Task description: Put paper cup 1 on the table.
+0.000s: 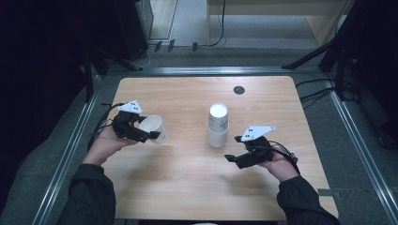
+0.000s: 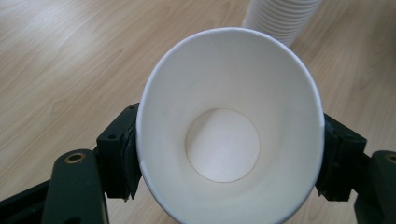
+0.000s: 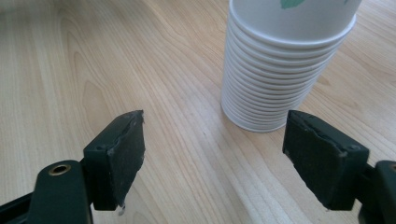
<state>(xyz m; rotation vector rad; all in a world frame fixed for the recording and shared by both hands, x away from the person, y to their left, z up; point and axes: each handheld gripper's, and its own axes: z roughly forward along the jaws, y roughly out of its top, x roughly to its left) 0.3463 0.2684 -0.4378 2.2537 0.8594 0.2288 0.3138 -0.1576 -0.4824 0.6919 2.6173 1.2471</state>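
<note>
Overhead, the left gripper [image 1: 151, 135] held a single paper cup [image 1: 153, 128] on its side above the left of the table [image 1: 187, 187], apparently separated from the upside-down stack of cups [image 1: 218, 125] at centre. The right gripper [image 1: 233, 149] waited just near-right of that stack.

Along the left gripper, both pads [image 2: 125, 161] pressed the cup [image 2: 229, 126] by its walls, mouth towards the camera, squeezing it oval.

Along the right gripper, the jaws stood wide apart and empty, the stack [image 3: 280, 65] just beyond them, probably for steadying.

L gripper [image 1: 151, 134] clamped, R gripper [image 1: 233, 149] agape
</note>
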